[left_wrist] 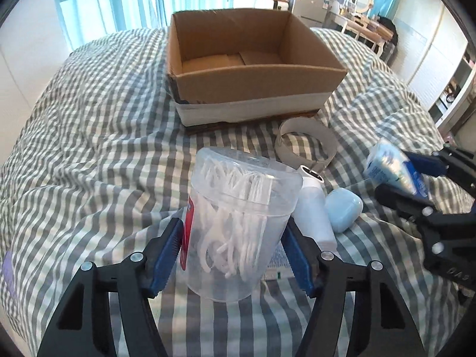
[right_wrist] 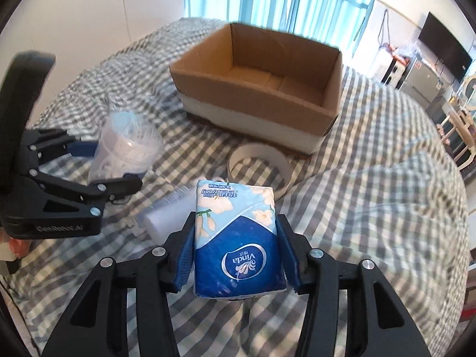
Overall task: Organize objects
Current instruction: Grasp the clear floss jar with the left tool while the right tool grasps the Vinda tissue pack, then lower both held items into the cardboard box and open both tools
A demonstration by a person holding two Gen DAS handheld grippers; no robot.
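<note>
My left gripper (left_wrist: 235,238) is shut on a clear plastic jar of floss picks (left_wrist: 238,223) and holds it above the checked bedspread. My right gripper (right_wrist: 236,238) is shut on a blue Vinda tissue pack (right_wrist: 238,238). The open empty cardboard box (left_wrist: 253,89) stands on the bed ahead of both; it also shows in the right wrist view (right_wrist: 261,104). The right gripper with its tissue pack (left_wrist: 392,169) shows at the right of the left wrist view. The left gripper with the jar (right_wrist: 128,148) shows at the left of the right wrist view.
A white tape ring (left_wrist: 306,145) lies in front of the box. A white tube (left_wrist: 312,208) and a light blue earbud case (left_wrist: 343,208) lie beside the jar. The tape ring (right_wrist: 258,166) and tube (right_wrist: 166,211) show in the right wrist view. Furniture stands beyond the bed at the right.
</note>
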